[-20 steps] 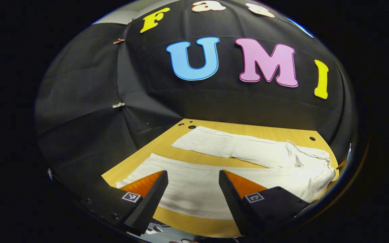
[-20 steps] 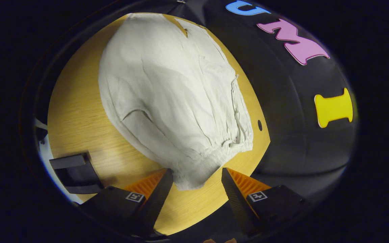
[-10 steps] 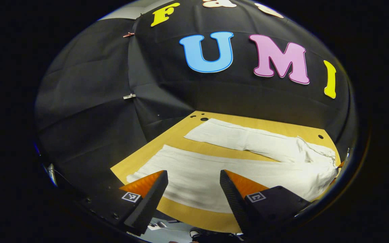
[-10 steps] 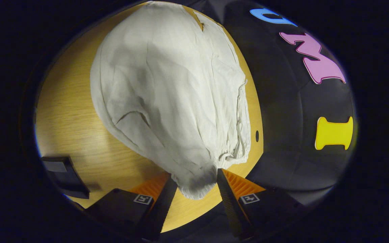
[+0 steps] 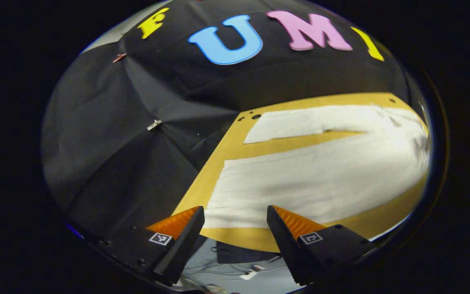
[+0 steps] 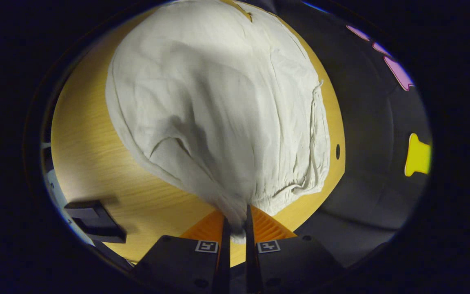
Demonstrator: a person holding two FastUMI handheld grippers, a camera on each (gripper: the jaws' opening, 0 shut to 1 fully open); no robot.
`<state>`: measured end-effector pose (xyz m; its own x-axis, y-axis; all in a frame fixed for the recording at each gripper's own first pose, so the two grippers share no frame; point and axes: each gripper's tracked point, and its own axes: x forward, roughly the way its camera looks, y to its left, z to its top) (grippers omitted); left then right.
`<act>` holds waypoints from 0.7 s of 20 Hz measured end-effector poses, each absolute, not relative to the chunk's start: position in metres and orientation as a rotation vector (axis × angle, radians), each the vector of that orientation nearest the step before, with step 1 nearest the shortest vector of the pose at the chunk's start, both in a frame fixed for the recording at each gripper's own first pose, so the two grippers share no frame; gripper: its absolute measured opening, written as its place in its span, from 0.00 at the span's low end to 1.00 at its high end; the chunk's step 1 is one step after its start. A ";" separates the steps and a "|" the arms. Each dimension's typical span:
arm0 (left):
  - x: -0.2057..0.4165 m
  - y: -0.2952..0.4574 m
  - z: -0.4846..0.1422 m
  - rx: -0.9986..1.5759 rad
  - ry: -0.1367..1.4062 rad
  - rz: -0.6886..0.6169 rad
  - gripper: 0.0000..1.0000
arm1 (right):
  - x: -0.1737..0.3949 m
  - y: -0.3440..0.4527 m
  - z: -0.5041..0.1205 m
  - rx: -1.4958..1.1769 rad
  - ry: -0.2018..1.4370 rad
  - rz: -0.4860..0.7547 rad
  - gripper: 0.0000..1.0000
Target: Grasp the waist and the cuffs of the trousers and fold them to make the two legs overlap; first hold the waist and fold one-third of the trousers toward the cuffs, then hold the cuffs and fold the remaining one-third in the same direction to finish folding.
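Trousers (image 6: pixel 218 106) soft, limp, light: right tongs (image 6: pixel 235 228) pinch waist corner; left tongs (image 5: pixel 235 228) spread near cuff (image 5: pixel 235 204), its natural hold.

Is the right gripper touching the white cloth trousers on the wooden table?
Touching. In the right gripper view, the right gripper has both fingers closed tight on a bunched corner of the white cloth trousers at the waist.
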<state>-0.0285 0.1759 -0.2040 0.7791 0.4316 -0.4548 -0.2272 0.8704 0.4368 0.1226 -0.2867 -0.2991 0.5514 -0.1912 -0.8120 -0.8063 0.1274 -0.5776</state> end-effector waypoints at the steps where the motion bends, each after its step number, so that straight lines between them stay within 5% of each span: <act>1: -0.026 0.187 -0.211 0.431 0.598 0.330 0.97 | 0.122 -0.288 -0.300 -1.418 0.958 0.558 0.12; 14: -0.025 0.305 -0.300 0.948 0.862 -0.042 0.96 | 0.118 -0.282 -0.297 -1.494 1.061 0.600 0.05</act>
<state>-0.0252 0.3051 -0.2996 0.6756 0.3244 -0.6620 0.3872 0.6081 0.6930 0.1177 -0.2819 -0.2967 0.4607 -0.2841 -0.8409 -0.8670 0.0586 -0.4948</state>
